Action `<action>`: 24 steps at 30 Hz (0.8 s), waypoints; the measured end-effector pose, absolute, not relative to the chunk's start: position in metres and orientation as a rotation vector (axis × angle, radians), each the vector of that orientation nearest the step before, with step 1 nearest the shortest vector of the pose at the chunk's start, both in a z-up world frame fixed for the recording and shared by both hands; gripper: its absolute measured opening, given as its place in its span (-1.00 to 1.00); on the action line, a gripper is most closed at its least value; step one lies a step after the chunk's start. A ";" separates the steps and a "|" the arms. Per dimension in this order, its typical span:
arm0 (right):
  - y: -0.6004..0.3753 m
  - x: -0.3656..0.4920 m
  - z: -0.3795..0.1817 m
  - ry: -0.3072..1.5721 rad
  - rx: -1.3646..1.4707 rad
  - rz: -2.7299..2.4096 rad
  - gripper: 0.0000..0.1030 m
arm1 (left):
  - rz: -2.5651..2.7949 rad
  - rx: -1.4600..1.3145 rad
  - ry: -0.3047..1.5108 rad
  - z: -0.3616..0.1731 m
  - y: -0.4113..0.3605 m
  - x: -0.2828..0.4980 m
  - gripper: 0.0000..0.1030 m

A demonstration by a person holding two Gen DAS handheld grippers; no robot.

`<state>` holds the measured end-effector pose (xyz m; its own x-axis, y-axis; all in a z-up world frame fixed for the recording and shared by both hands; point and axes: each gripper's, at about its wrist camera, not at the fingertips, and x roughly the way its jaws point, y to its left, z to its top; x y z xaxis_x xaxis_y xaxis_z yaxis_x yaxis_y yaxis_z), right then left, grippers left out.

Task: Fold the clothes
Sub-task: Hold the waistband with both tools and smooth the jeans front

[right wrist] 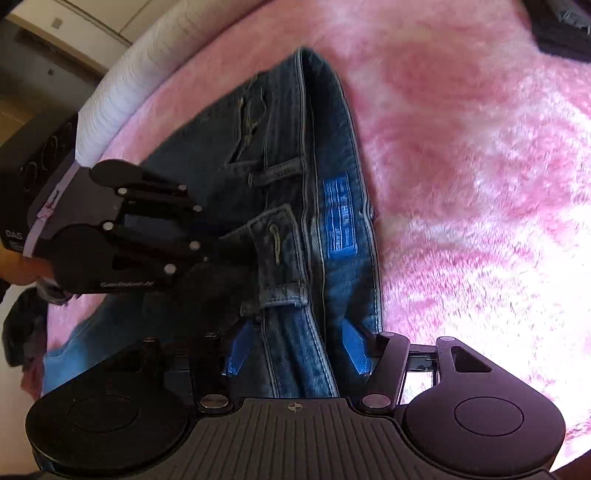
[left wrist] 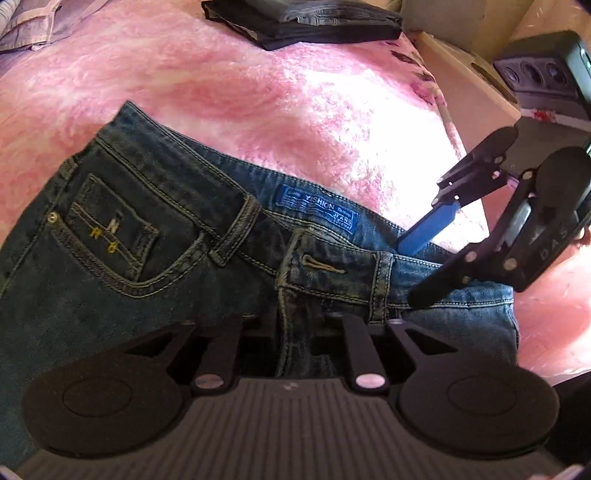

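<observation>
Spread over a bed, a fluffy pink blanket (left wrist: 258, 96) as the work surface. Far across it, a dark garment (left wrist: 306, 22) already folded flat; at the far left corner, a pale crumpled one (left wrist: 33, 26) apparently waiting. Nearest, dark blue jeans (left wrist: 155, 229) lying waistband up, fly unbuttoned, blue brand label (left wrist: 316, 214) exposed, not yet folded. Judged early in the jeans' turn: legs out of view, every fold likely still ahead. Right gripper (right wrist: 299, 347) parted, blue pads (right wrist: 354, 347) astride the waistband (right wrist: 314, 258) without pressing. Left gripper (right wrist: 221, 254) low over the fly, fingertips hidden against dark denim; narrow-set, hold on cloth impossible to tell.
</observation>
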<state>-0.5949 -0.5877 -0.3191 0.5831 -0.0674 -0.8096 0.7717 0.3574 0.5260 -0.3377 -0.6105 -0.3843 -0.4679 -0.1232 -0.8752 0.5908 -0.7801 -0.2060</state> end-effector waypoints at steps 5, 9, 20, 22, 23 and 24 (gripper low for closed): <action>-0.608 -0.591 -0.311 0.700 1.026 -0.623 0.11 | -2.210 1.202 0.680 -0.363 -0.605 -0.315 -0.56; -0.625 -0.562 -0.327 0.743 0.919 -0.533 0.11 | -2.141 1.181 0.739 -0.366 -0.601 -0.293 -0.56; -0.646 -0.530 -0.351 0.762 0.877 -0.362 0.01 | -2.174 1.115 0.717 -0.353 -0.583 -0.277 -0.62; -0.648 -0.532 -0.363 0.745 0.949 -0.342 -0.03 | -2.186 1.160 0.720 -0.358 -0.579 -0.280 -0.62; -0.648 -0.531 -0.369 0.743 0.981 -0.334 -0.04 | -2.186 1.204 0.702 -0.364 -0.576 -0.284 -0.62; -0.650 -0.527 -0.374 0.736 1.000 -0.336 -0.06 | -2.185 1.253 0.679 -0.371 -0.574 -0.289 -0.62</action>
<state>-0.5273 -0.6502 -0.3735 0.7156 0.0690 -0.6951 0.5708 0.5157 0.6389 -0.2886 -0.5740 -0.3707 -0.4322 -0.1928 -0.8809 0.6584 -0.7350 -0.1621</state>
